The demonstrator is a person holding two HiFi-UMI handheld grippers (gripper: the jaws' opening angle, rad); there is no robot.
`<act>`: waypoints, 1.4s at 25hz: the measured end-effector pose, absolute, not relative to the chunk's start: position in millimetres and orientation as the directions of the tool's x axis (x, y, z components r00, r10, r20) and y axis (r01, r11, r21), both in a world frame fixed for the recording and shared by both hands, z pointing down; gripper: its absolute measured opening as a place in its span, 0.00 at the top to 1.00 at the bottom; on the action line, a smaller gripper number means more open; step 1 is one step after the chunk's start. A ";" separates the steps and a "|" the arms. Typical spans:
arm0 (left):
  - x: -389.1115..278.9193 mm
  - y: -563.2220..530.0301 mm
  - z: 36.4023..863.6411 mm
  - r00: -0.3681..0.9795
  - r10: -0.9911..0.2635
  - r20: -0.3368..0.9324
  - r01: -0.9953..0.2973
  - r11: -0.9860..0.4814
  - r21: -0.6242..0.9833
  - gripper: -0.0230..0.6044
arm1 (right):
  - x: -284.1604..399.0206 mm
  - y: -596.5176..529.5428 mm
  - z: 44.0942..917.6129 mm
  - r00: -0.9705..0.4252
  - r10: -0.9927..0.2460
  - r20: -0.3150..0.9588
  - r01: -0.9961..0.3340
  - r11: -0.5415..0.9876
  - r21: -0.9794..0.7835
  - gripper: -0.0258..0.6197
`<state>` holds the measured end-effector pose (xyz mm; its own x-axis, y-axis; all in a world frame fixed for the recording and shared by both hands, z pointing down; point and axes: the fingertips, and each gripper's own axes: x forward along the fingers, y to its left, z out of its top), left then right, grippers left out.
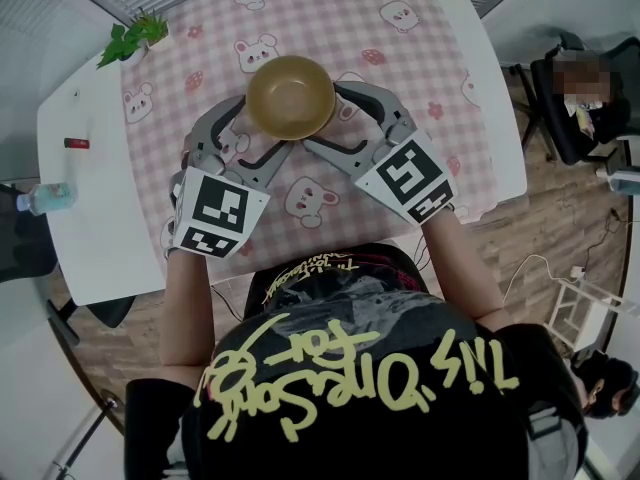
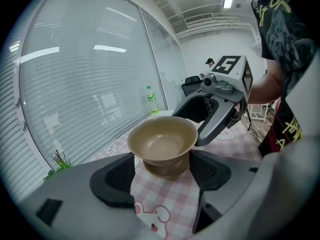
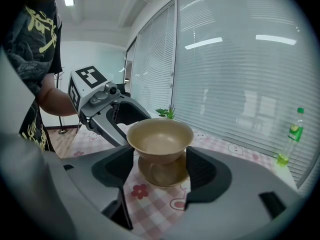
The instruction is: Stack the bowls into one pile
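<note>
Two tan bowls stand piled on the pink checked tablecloth (image 1: 400, 58). The upper bowl (image 1: 290, 96) (image 2: 162, 141) (image 3: 160, 138) sits in the lower bowl (image 2: 167, 170) (image 3: 161, 173), with its rim well above the lower one's. From above, only the upper bowl shows. My left gripper (image 1: 262, 128) (image 2: 162, 174) reaches in from the left and my right gripper (image 1: 340, 120) (image 3: 160, 170) from the right. Both are open, and each gripper's jaws stand either side of the pile, close to its sides. One finger of each gripper lies near the upper bowl's rim.
A small green plant (image 1: 132, 36) stands at the table's far left corner. On the white table edge at the left lie a red marker (image 1: 76, 143) and a plastic bottle (image 1: 45, 198). A green bottle (image 3: 289, 145) stands farther along the table. An office chair (image 1: 585, 98) is at the right.
</note>
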<state>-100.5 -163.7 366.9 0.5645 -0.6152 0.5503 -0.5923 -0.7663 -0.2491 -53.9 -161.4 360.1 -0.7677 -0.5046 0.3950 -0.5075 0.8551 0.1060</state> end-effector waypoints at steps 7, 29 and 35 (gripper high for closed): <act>-95.4 -165.8 369.1 0.564 -0.616 0.550 -0.598 -0.764 -0.242 0.42 | -49.0 -163.5 361.6 -0.769 -0.501 0.397 -0.505 0.857 0.104 0.44; -90.4 -170.9 386.8 0.524 -0.613 0.591 -0.590 -0.762 -0.267 0.42 | -42.0 -166.6 380.7 -0.770 -0.479 0.422 -0.497 0.865 0.074 0.44; -90.0 -170.6 393.4 0.517 -0.607 0.603 -0.590 -0.763 -0.262 0.42 | -41.6 -167.3 385.5 -0.771 -0.471 0.429 -0.493 0.868 0.067 0.44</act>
<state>-90.0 -170.6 393.4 0.5175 -0.6070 0.6031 -0.5904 -0.7635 -0.2618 -41.6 -167.3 385.5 -0.7708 -0.4706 0.4295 -0.4927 0.8677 0.0665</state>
